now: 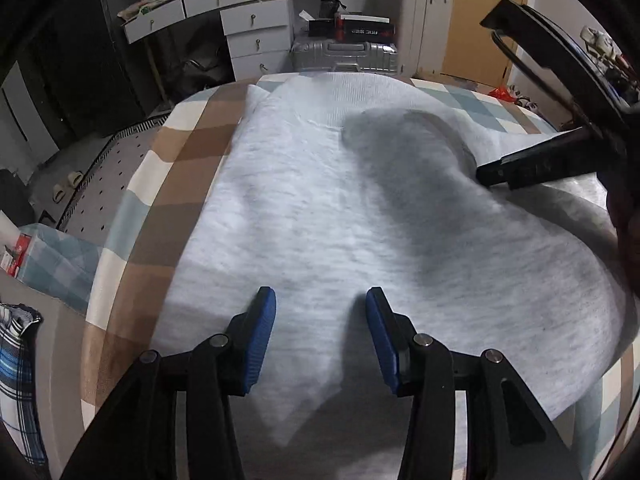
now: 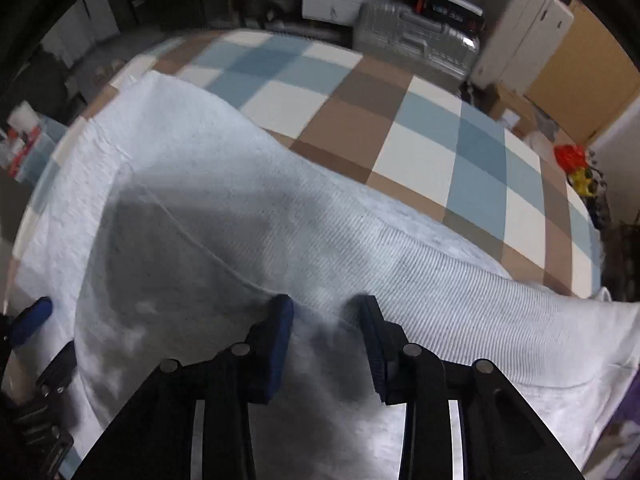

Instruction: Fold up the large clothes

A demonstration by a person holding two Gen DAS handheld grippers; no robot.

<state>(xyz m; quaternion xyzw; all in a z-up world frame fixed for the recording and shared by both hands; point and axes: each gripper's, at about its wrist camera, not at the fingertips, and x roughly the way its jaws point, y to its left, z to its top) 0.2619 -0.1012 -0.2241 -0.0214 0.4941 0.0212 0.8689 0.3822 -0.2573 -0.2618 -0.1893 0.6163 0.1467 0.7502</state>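
A large light grey knit garment (image 1: pixel 320 208) lies spread over a bed with a blue, brown and cream checked cover (image 1: pixel 168 184). My left gripper (image 1: pixel 320 304) is open just above the garment's near part, its blue pads apart with nothing between them. My right gripper (image 2: pixel 326 308) is open low over the garment (image 2: pixel 240 200), close to its ribbed band (image 2: pixel 440 272); its black body shows at the right of the left wrist view (image 1: pixel 540 164). One blue pad of the left gripper shows at the left edge of the right wrist view (image 2: pixel 32 320).
Past the bed's far end stand a silver suitcase (image 1: pixel 344 56), white drawers (image 1: pixel 256 36) and a white cabinet (image 1: pixel 424 20). The checked cover (image 2: pixel 400 128) lies bare to the right of the garment. A plaid cloth (image 1: pixel 16 360) hangs at the left. Slippers (image 1: pixel 66 186) sit on the floor.
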